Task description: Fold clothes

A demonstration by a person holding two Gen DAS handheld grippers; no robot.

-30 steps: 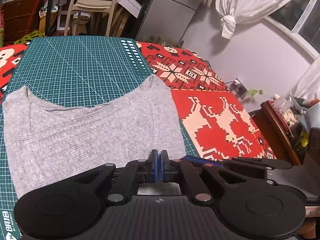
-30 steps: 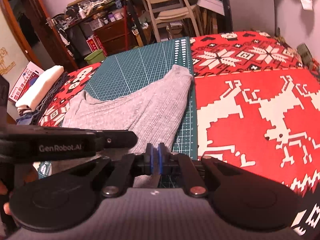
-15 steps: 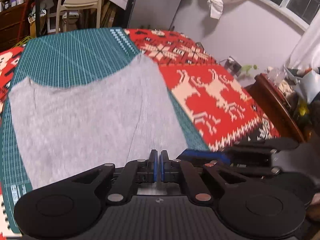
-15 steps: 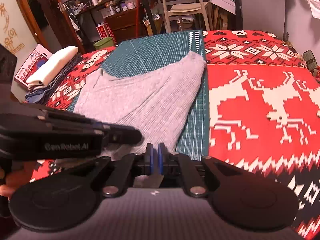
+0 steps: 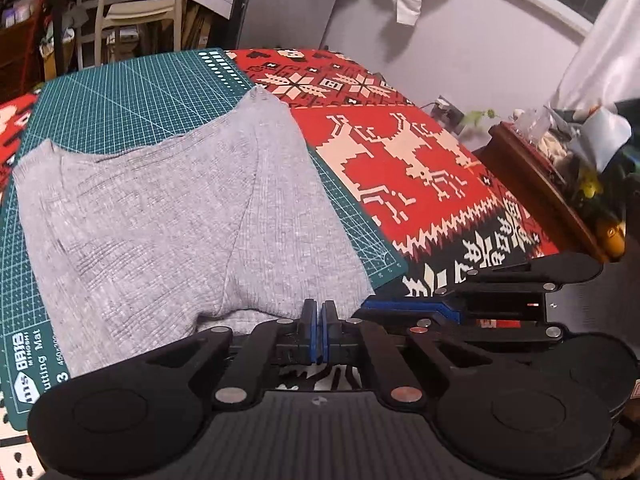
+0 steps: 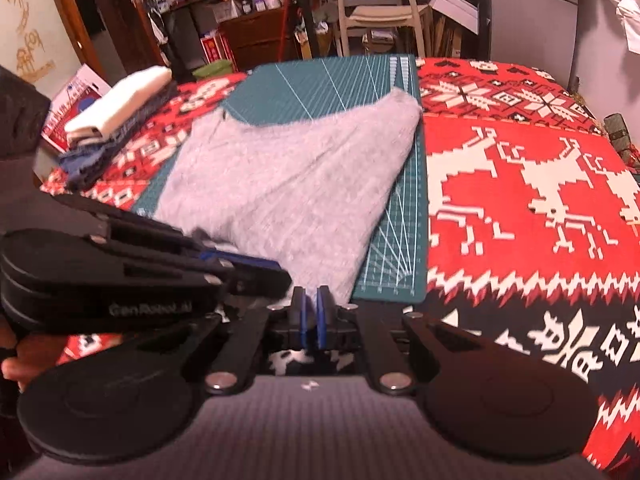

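- Left wrist view: my left gripper (image 5: 319,320) is pinched on the near hem of the grey garment (image 5: 168,216), which lies on the green cutting mat (image 5: 120,92); the right gripper (image 5: 404,307) is just beside.
- Right wrist view: my right gripper (image 6: 311,312) is clamped narrow on the garment's (image 6: 288,176) near edge.

Your grey ribbed knit garment (image 5: 168,216) lies spread on the green gridded cutting mat (image 5: 120,96), which sits on the red patterned blanket (image 5: 400,160). Its far edge dips in a curve between two raised corners, one of them reaching the mat's right border. Its near edge is bunched and lifted off the mat, with soft folds running back from it.
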